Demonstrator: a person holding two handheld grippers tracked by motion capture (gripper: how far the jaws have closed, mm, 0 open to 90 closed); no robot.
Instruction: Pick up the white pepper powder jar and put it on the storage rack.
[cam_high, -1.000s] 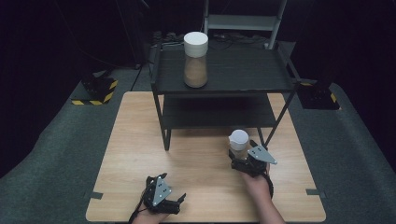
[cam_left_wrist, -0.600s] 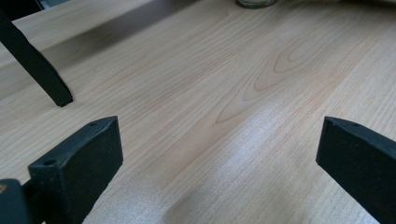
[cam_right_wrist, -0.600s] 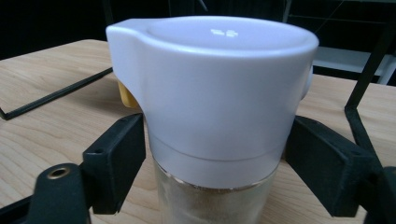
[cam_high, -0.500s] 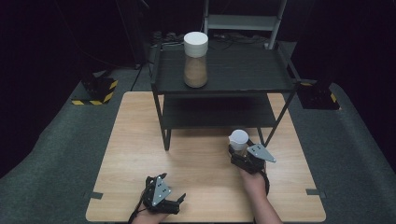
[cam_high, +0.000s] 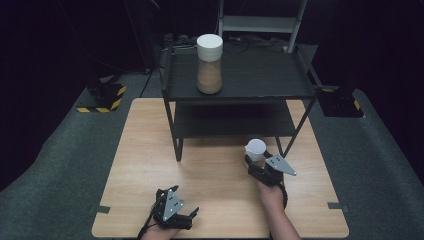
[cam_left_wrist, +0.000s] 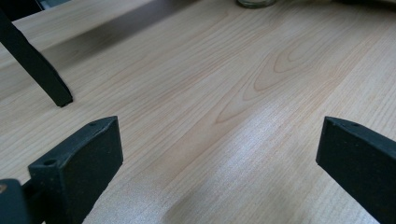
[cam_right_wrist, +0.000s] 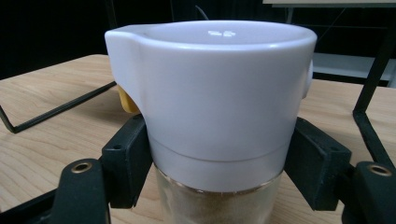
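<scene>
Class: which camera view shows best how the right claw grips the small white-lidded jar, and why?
The right gripper view: the small jar looms close, both black jaws pressed against it just under its white lid. In the high view the jar is tiny, the right claw partly covering it. The left gripper view catches just its glass base.

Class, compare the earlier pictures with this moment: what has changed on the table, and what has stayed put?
The right hand-held gripper has just been closing its jaws and now clamps the white-lidded jar. The left hand-held gripper stays open and idle; the jar on the shelf is unmoved.
</scene>
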